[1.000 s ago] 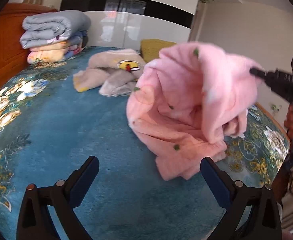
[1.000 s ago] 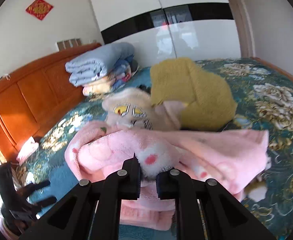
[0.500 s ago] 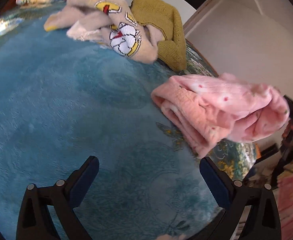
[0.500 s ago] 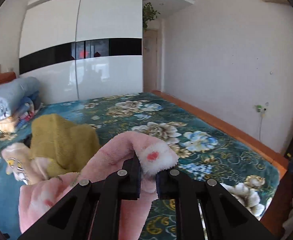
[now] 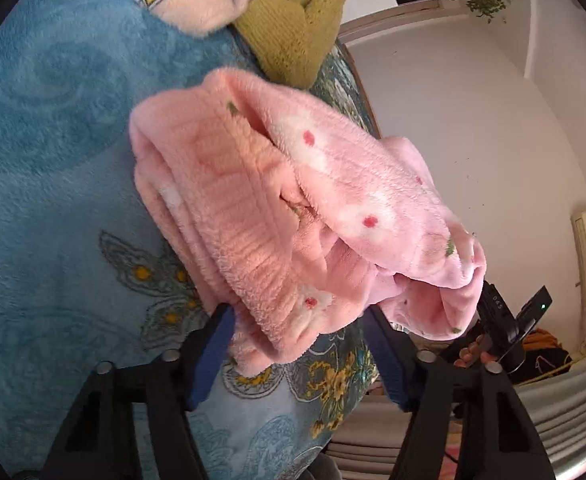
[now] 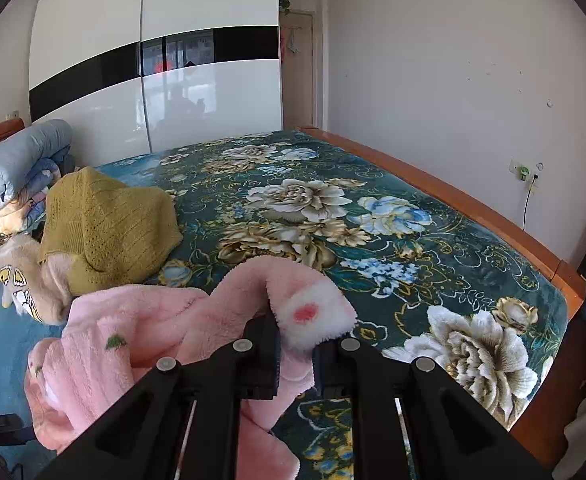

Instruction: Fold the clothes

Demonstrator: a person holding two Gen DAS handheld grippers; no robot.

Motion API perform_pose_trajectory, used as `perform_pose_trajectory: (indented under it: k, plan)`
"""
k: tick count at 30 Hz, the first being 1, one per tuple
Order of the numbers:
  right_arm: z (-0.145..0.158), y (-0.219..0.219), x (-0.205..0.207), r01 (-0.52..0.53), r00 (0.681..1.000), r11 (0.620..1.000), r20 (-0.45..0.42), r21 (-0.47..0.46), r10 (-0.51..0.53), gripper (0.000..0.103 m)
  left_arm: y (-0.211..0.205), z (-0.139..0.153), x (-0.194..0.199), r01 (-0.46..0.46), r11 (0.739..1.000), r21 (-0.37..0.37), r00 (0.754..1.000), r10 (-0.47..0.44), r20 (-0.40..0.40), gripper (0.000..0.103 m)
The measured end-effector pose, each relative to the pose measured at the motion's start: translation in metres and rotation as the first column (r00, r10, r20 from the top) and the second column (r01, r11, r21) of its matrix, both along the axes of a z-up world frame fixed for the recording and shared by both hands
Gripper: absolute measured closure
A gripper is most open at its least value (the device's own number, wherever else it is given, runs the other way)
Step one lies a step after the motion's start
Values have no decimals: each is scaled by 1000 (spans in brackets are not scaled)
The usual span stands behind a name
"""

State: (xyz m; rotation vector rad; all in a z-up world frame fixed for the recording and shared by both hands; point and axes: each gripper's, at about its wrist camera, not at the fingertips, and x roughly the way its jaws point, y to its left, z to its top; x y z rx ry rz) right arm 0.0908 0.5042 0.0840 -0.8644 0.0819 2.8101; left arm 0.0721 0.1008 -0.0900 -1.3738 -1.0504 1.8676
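A pink fleece garment (image 5: 277, 208) with small red and green marks hangs bunched just above the bed. In the left wrist view its thick folded lower edge reaches down between the fingers of my left gripper (image 5: 299, 354), which stands open and partly narrowed around the fabric. My right gripper (image 6: 295, 346) is shut on a white-and-red patch of the pink garment (image 6: 141, 340) and holds that end up. The right gripper (image 5: 493, 312) also shows at the far right of the left wrist view, held by a hand (image 5: 469, 356).
A mustard knit sweater (image 6: 105, 224) and a beige garment with a cartoon print (image 6: 25, 284) lie heaped at the left. Folded quilts (image 6: 13, 160) are stacked by the headboard. The floral bedspread (image 6: 373, 216) runs to a wooden bed rail (image 6: 473, 216) by the wall.
My left gripper has moved in on the pink garment and its fingers have narrowed around the lower edge. The right gripper has kept its hold and swung to face the bed's right side.
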Motion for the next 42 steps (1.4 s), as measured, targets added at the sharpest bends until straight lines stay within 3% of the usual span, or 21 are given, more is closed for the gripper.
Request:
perform_pose_trajectory:
  k: [2, 3, 4, 6, 10, 12, 16, 19, 24, 28, 31, 32, 33, 36, 40, 42]
  plan:
    - [-5, 2, 2, -5, 1000, 1000, 10, 7, 5, 90, 7, 0, -3, -11, 1000, -20, 1000, 11, 6, 57]
    - [-8, 2, 3, -6, 1000, 1000, 16, 9, 5, 90, 8, 1, -4, -11, 1000, -6, 1000, 11, 7, 76]
    - [-10, 3, 3, -7, 1000, 1000, 22, 7, 7, 90, 10, 2, -5, -10, 1000, 8, 1000, 10, 7, 85]
    - [-16, 4, 4, -8, 999, 1000, 34, -4, 8, 89, 3, 14, -9, -46, 999, 0, 999, 46, -22, 93]
    - [-19, 6, 5, -15, 999, 999, 46, -37, 17, 89, -33, 56, -18, -160, 987, 6, 977, 159, -145, 94]
    - [-14, 1, 7, -45, 998, 998, 36, -54, 47, 89, -70, 95, -20, -246, 969, 17, 936, 242, -255, 95]
    - [5, -27, 7, -179, 984, 979, -13, -94, 179, 89, -155, 175, -16, -394, 919, 8, 827, 358, -433, 95]
    - [22, -68, -1, -299, 954, 948, -58, -108, 295, 89, -197, 197, 5, -471, 882, -24, 772, 399, -495, 95]
    - [61, -154, -23, -480, 874, 869, -153, -119, 461, 89, -268, 233, 41, -593, 803, -62, 667, 447, -597, 95]
    - [41, -213, -47, -559, 829, 820, -70, -124, 554, 89, -324, 263, 69, -684, 725, -79, 573, 467, -674, 94]
    - [2, -242, -60, -589, 798, 795, 50, -145, 600, 87, -350, 177, 65, -695, 710, -115, 648, 548, -529, 94]
    - [-10, -247, -62, -599, 785, 786, 82, -152, 614, 83, -352, 148, 66, -701, 700, -135, 666, 576, -474, 94]
    - [-19, -250, -61, -603, 777, 783, 107, -152, 620, 73, -357, 123, 68, -707, 690, -155, 679, 601, -422, 94]
    - [-30, -249, -44, -610, 777, 785, 111, -112, 620, 40, -361, 63, 77, -718, 681, -143, 687, 658, -308, 94]
    - [-31, -237, -3, -594, 799, 803, 82, -35, 595, 40, -364, 35, 94, -734, 675, -79, 671, 701, -243, 94]
    - [-43, -239, 24, -630, 771, 776, 95, -30, 630, 40, -363, 35, 98, -734, 675, -73, 670, 702, -241, 94]
